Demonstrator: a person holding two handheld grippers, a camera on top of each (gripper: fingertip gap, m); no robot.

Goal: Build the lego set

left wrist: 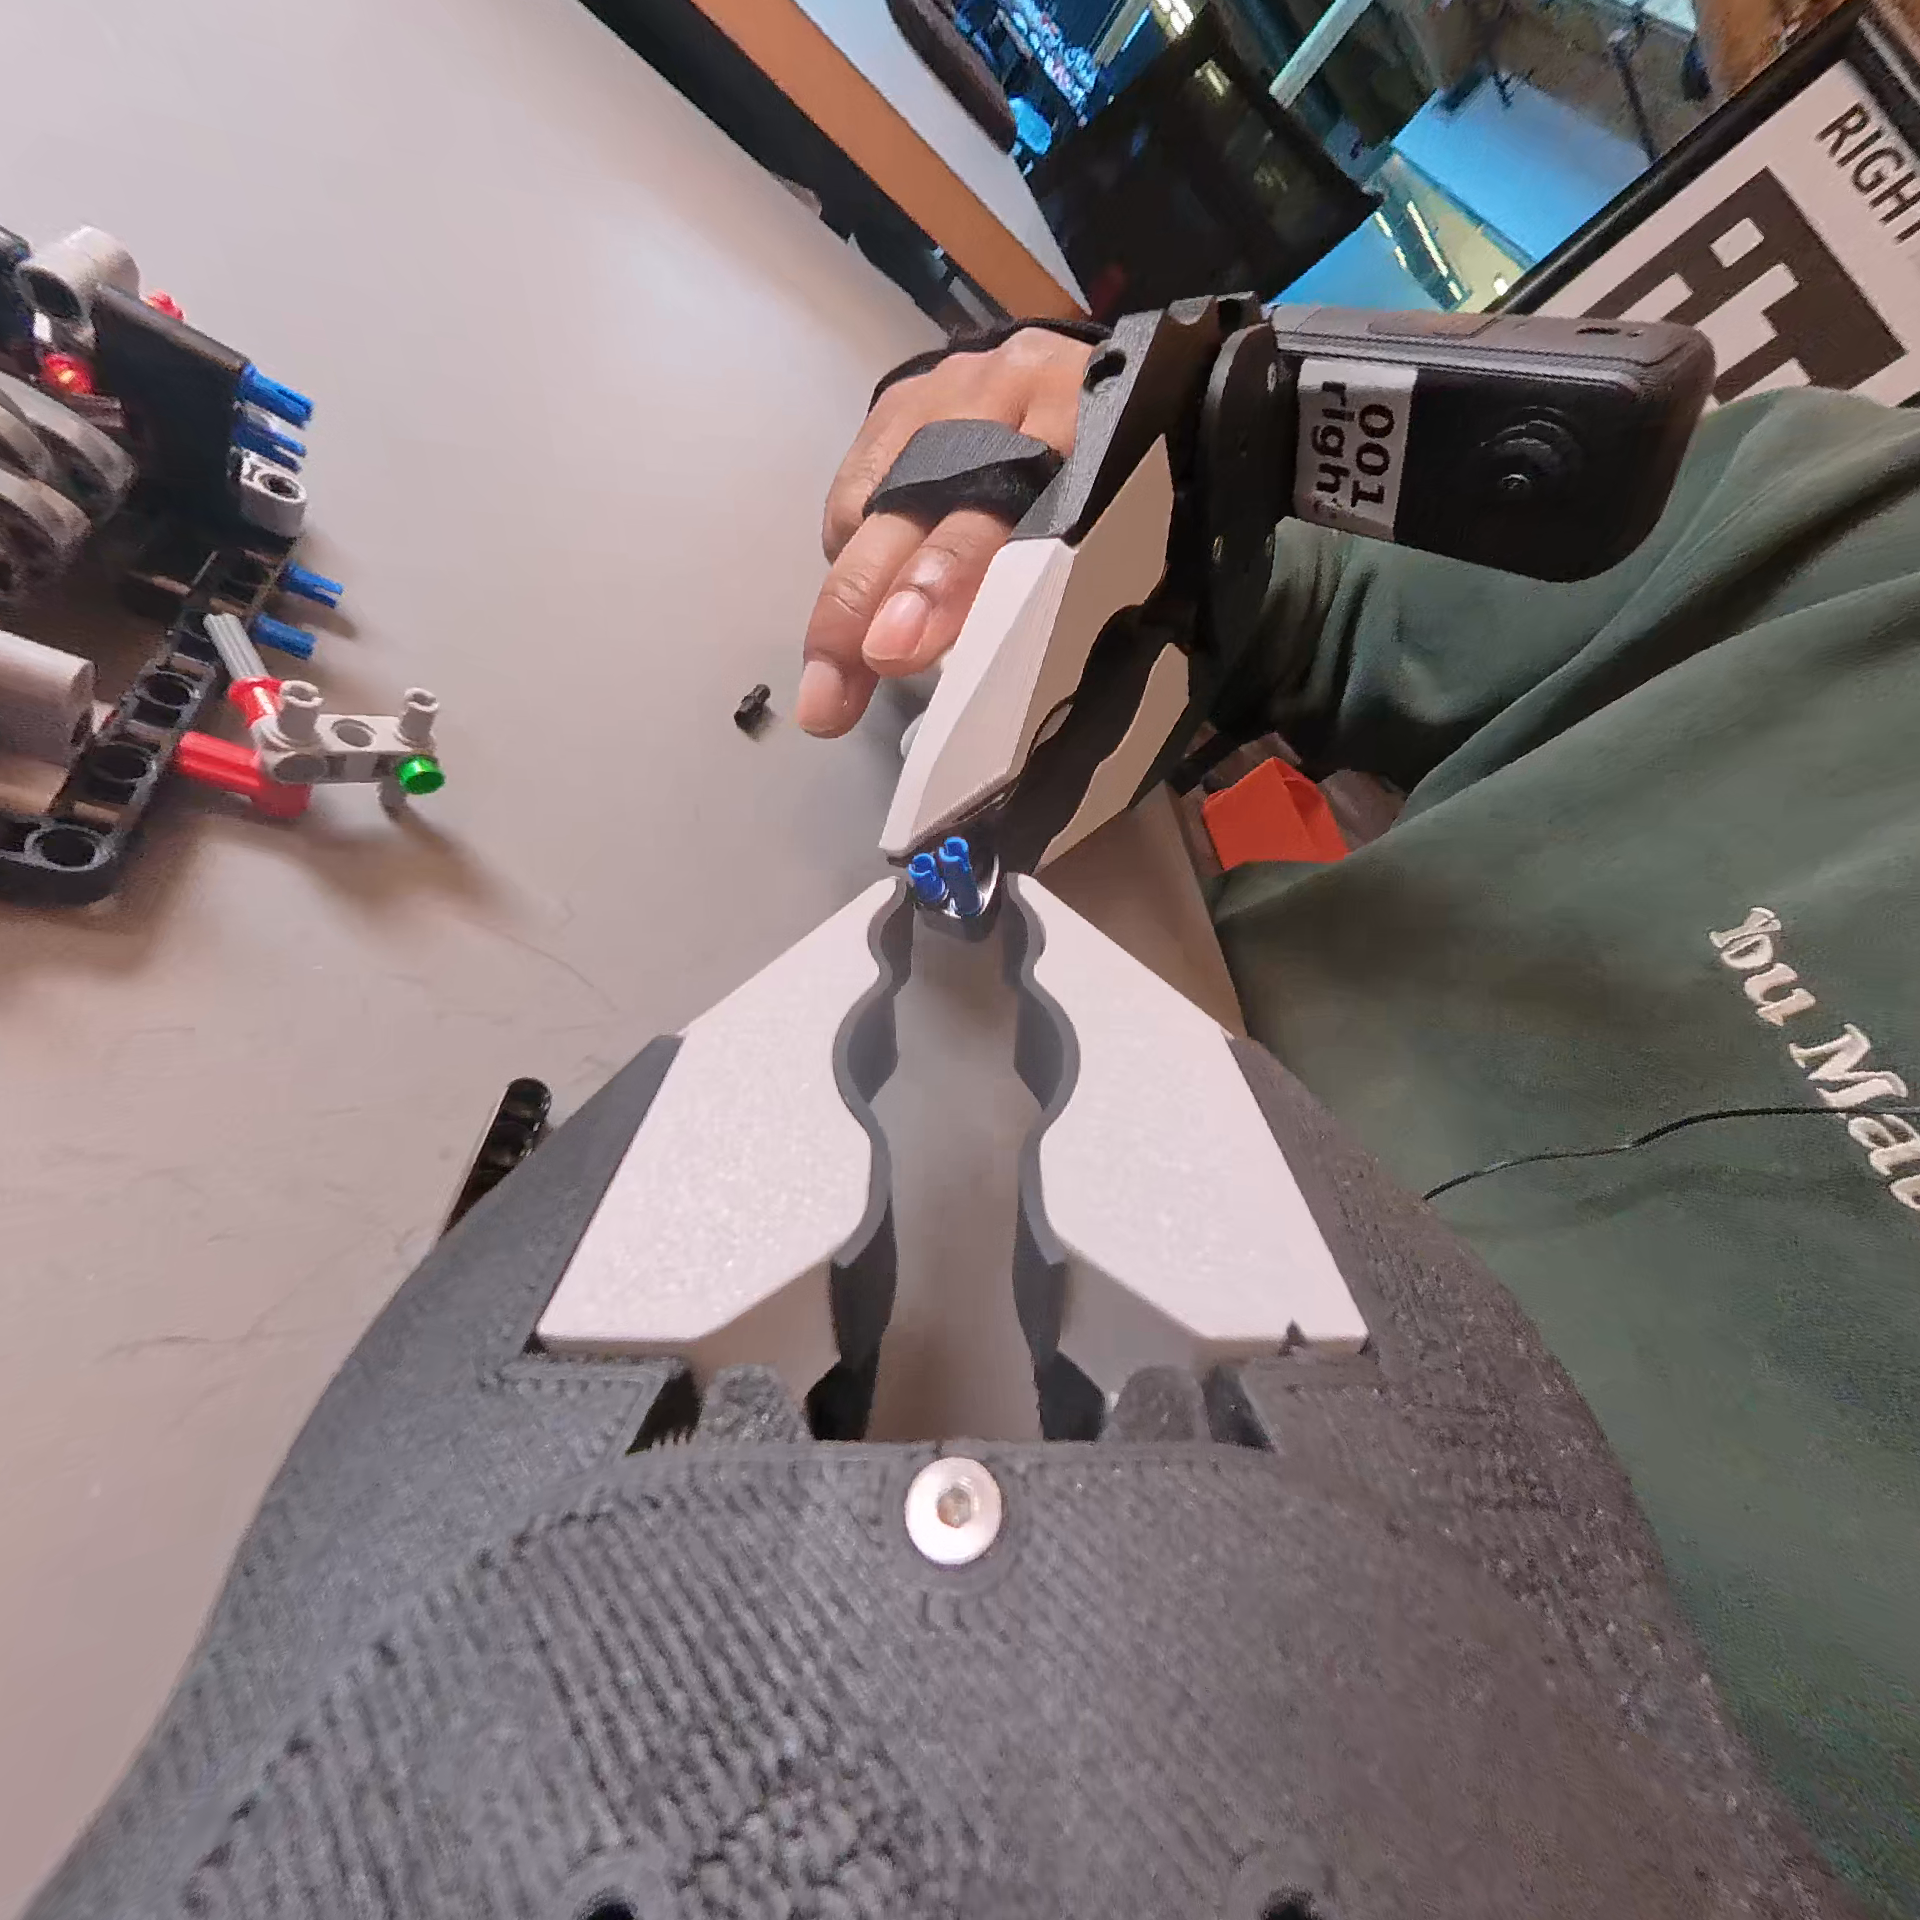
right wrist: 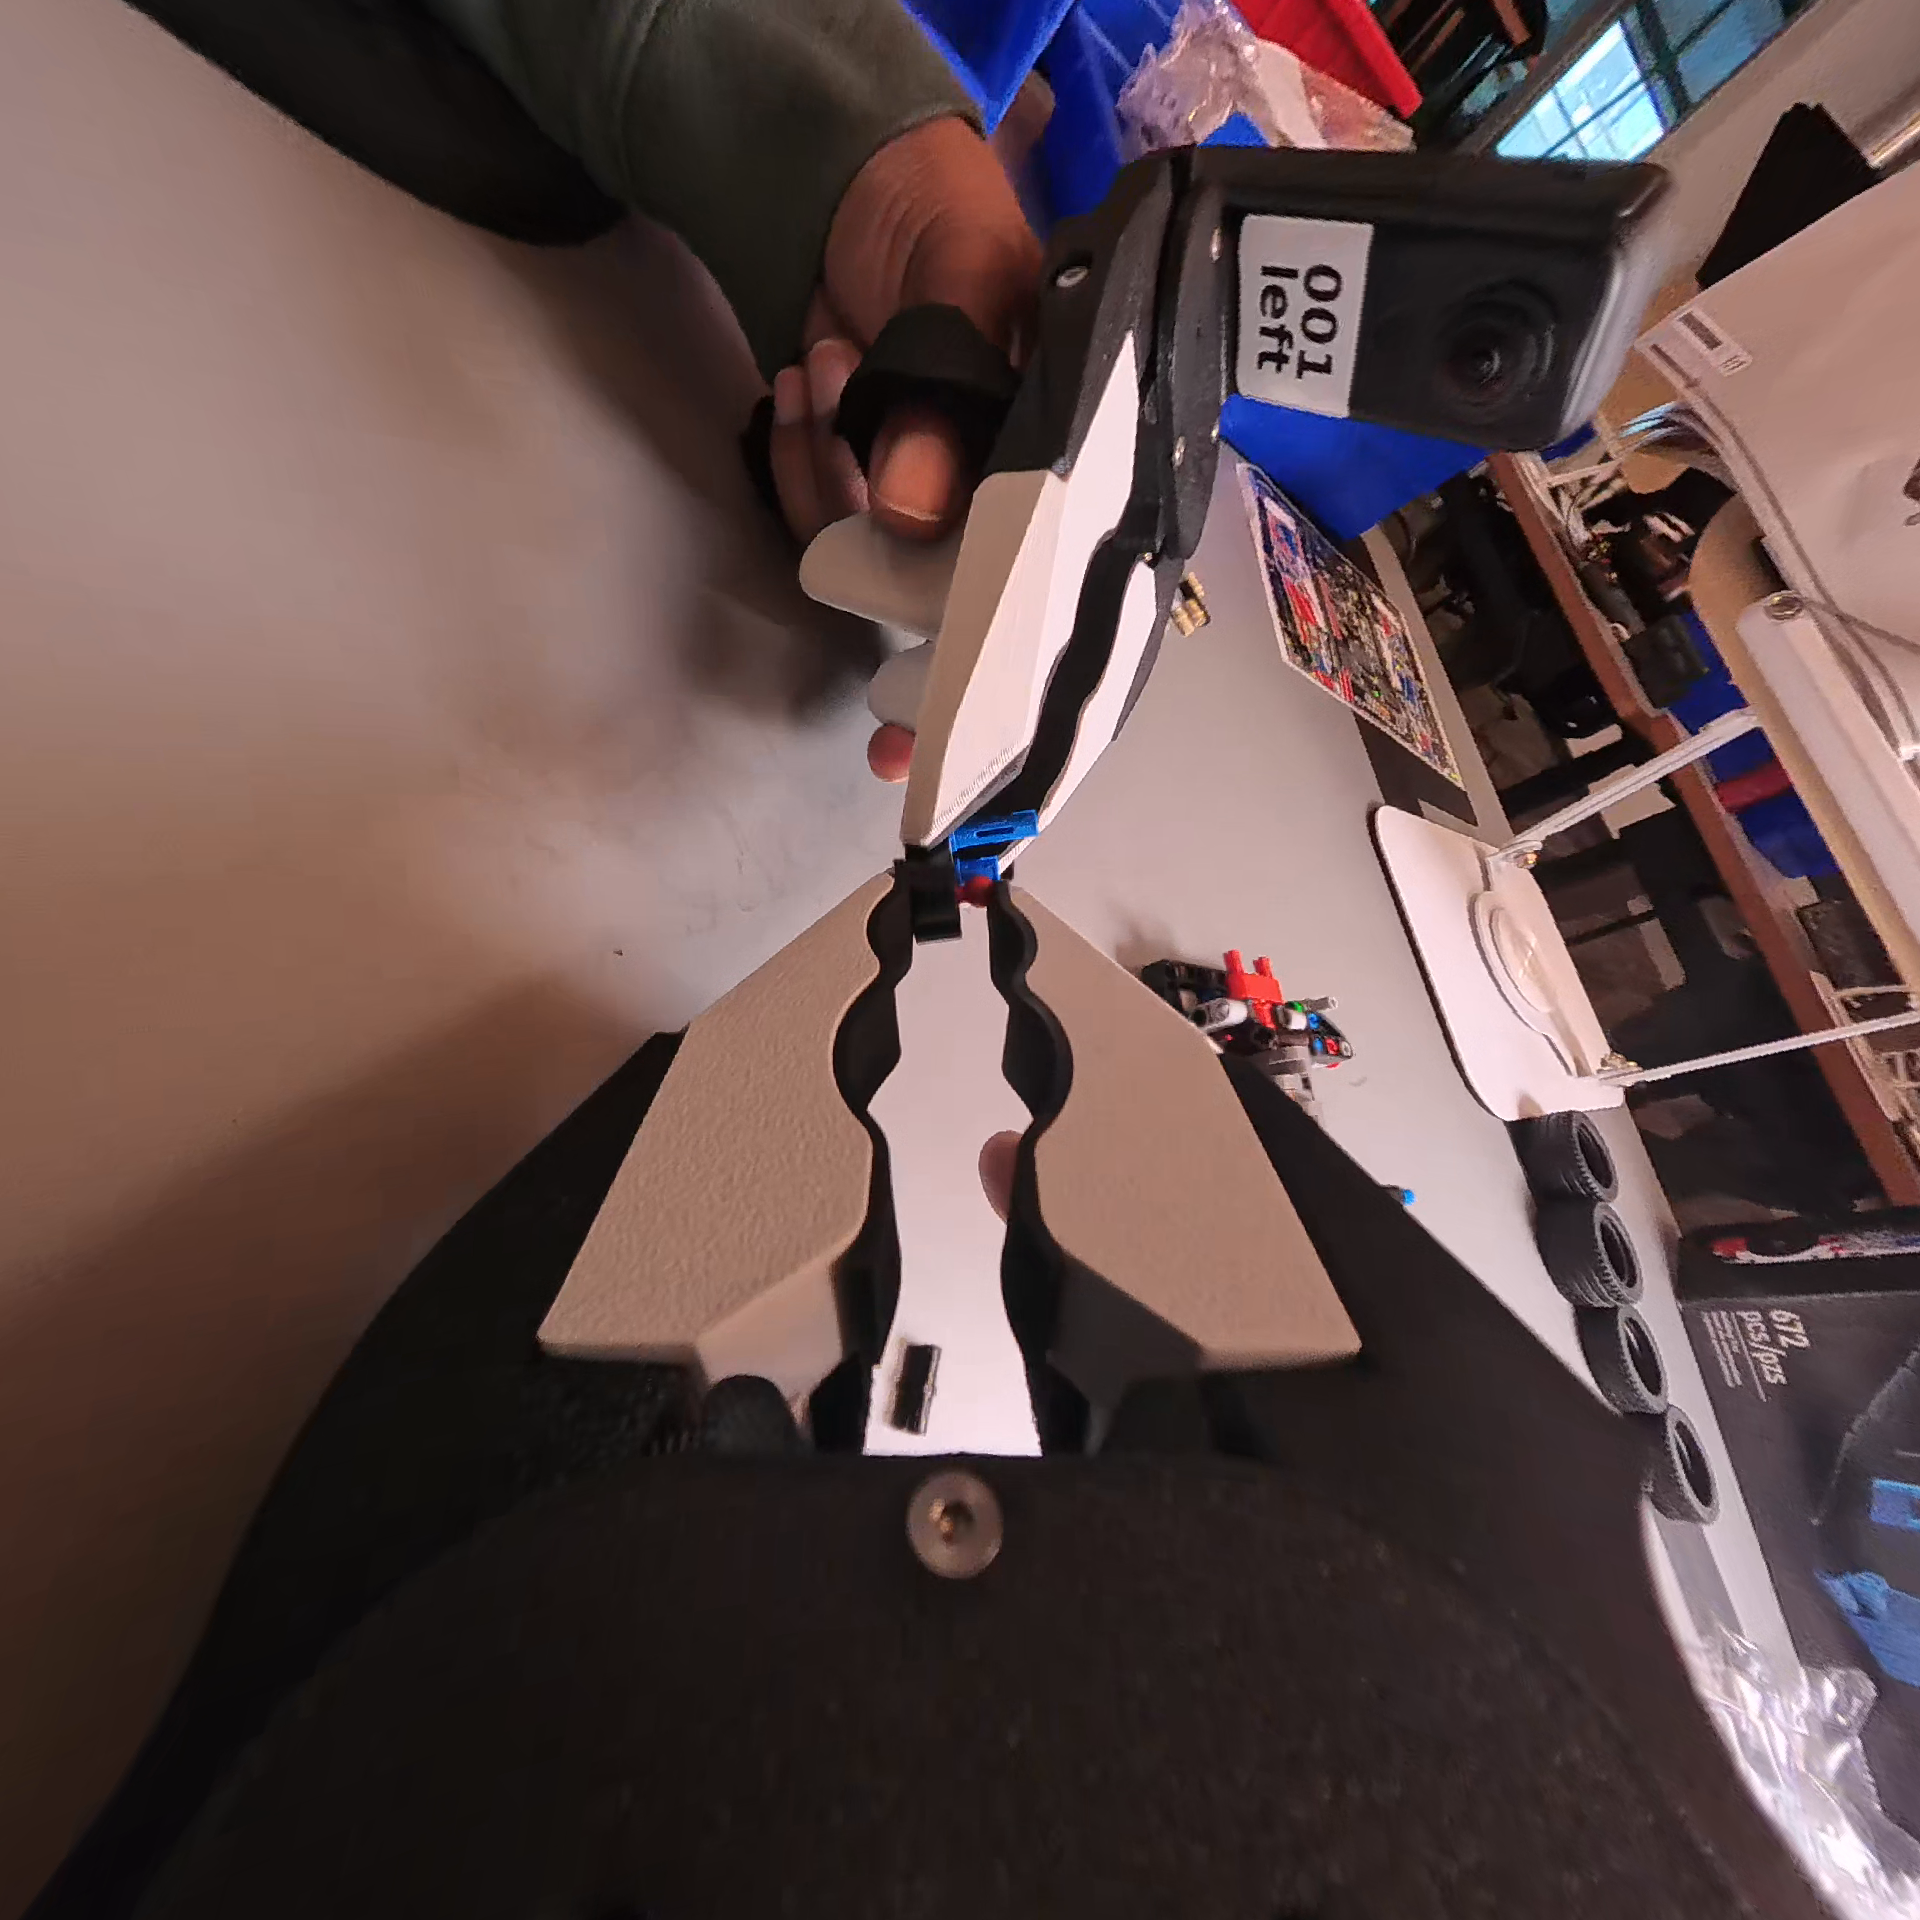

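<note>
My left gripper (left wrist: 956, 899) and right gripper (right wrist: 943, 902) meet tip to tip above the grey table (left wrist: 520, 312). Between them is a small Lego sub-assembly (left wrist: 948, 883) of blue pins on a black part. In the right wrist view, my right gripper is shut on its black part (right wrist: 932, 906), which has a red pin end. There the left gripper (right wrist: 977, 831) comes down from above, shut on the blue part (right wrist: 987, 834). In the left wrist view, the right gripper (left wrist: 940, 836) comes in from the upper right onto the blue pins. The partly built model (left wrist: 156, 540) lies at the left.
A loose black pin (left wrist: 750, 709) and a black beam (left wrist: 511, 1138) lie on the table. In the right wrist view, the model (right wrist: 1262, 1013), several black tyres (right wrist: 1605, 1252), a black box (right wrist: 1787, 1371), a white stand base (right wrist: 1455, 914) and a second black pin (right wrist: 912, 1387) show. The person's green sleeve (left wrist: 1558, 883) is close at the right. My two grippers' fingertips are within a few centimetres of each other.
</note>
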